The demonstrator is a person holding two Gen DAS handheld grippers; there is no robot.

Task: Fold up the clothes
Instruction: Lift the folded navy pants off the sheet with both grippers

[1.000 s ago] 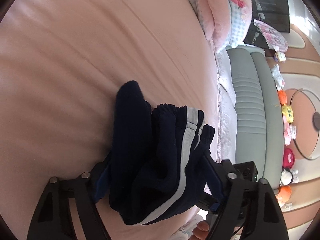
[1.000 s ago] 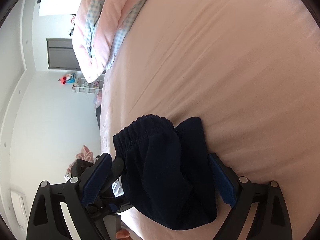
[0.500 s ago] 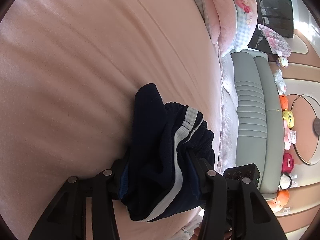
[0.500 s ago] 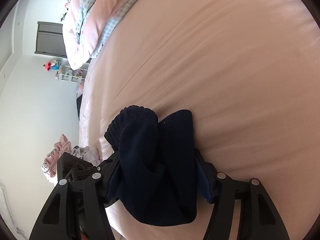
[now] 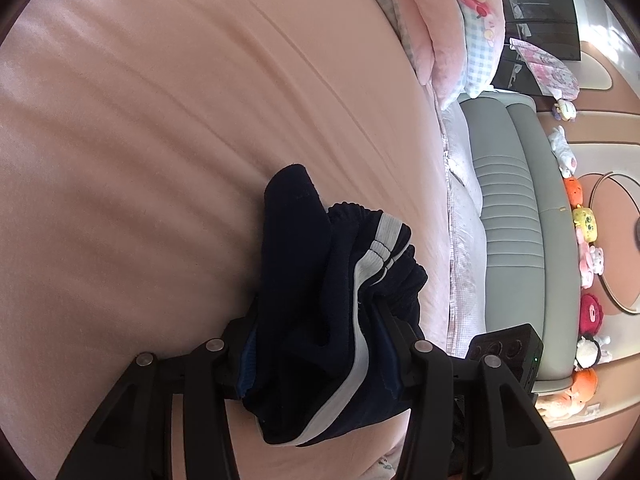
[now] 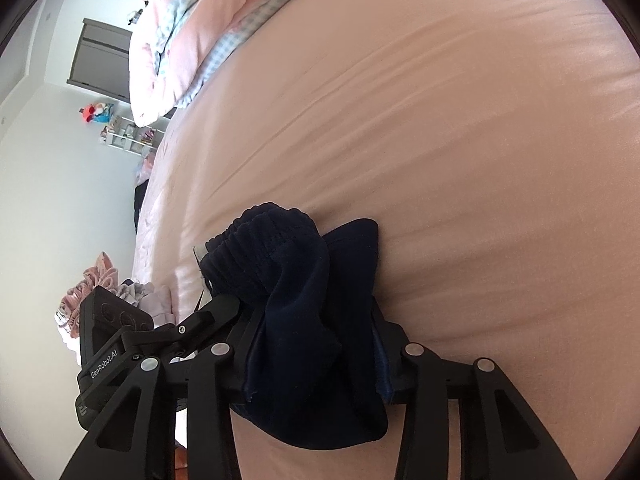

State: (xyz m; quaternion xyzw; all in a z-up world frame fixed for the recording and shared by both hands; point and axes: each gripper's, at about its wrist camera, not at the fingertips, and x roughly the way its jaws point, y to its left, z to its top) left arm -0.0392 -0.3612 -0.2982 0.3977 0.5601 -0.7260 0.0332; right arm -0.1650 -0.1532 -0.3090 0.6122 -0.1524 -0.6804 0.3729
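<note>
The navy garment [image 5: 320, 300] lay bunched on the pink bedsheet [image 5: 160, 140], near the edge of the bed, and both claws were on it. It was dark blue with a grey-white stripe [image 5: 362, 280] that ran along one side, and its ribbed elastic band [image 6: 264, 236] was gathered at the top of the bundle.

The left gripper [image 5: 320, 344] had its jaws at a narrow setting, and the thick folds of the cloth were pressed between the two blue pads. In the left wrist view the cloth filled the whole gap and hung down below the fingers.

The right gripper [image 6: 316, 344] held the other end of the same garment. Its jaws were closing, and the cloth was already squeezed between them, with folds coming out above and below the fingers. The pad on the right side was mostly covered by fabric, so I could not see exactly where it touched.

Behind the garment, a pink quilt [image 6: 188, 32] with a checked border lay at the far end of the bed. A grey padded bench [image 5: 516, 216] stood beside the bed, and a row of plush toys [image 5: 584, 240] sat just behind it.
</note>
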